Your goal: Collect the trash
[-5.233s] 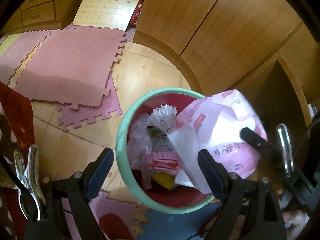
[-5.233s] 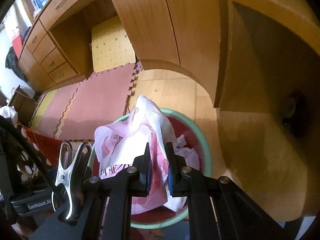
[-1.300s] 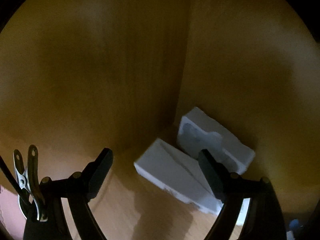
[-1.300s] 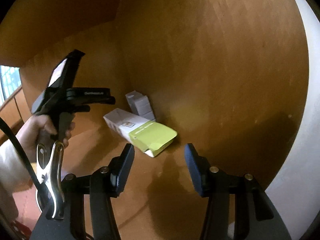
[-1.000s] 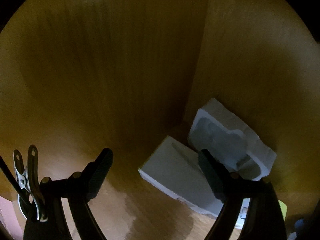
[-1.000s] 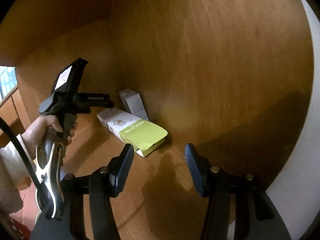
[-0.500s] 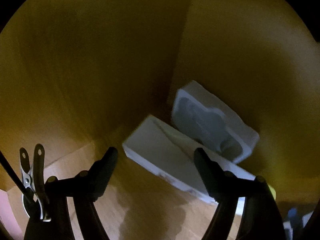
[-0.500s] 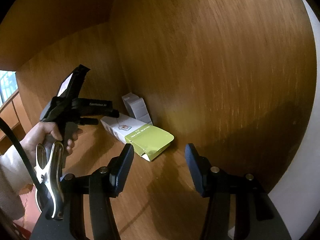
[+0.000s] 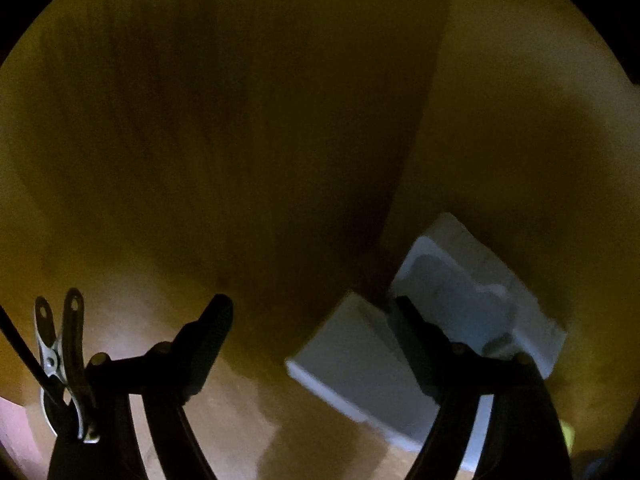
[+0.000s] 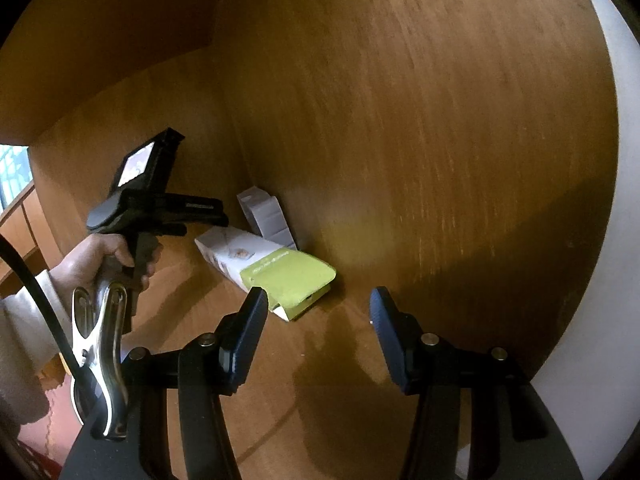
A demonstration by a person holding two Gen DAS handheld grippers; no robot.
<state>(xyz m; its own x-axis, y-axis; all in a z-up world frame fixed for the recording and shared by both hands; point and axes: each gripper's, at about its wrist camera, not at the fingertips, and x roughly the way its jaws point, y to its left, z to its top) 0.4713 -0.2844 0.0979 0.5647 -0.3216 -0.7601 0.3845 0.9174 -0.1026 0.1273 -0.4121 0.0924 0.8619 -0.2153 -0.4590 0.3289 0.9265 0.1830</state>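
Note:
A flat white carton with a green end [image 10: 276, 266] lies on the wooden floor of a dark cabinet nook, by the back corner. A white moulded packing insert [image 10: 266, 216] leans upright against the wall behind it. In the left wrist view the carton [image 9: 360, 364] and the insert [image 9: 472, 292] sit low right, dim and blurred. My left gripper [image 9: 312, 340] is open and empty, its right finger over the carton's near end; it also shows in the right wrist view [image 10: 208, 216]. My right gripper [image 10: 318, 328] is open and empty, just short of the carton's green end.
Wooden cabinet walls [image 10: 420, 140] close in behind and to the right. A white wall or panel edge [image 10: 616, 240] runs down the far right. A pink floor mat [image 10: 52, 412] shows at the lower left. A hand [image 10: 100, 260] holds the left gripper.
My left gripper has shifted so the carton and insert now sit lower and further right in its view. My right gripper has barely moved. Both stay open.

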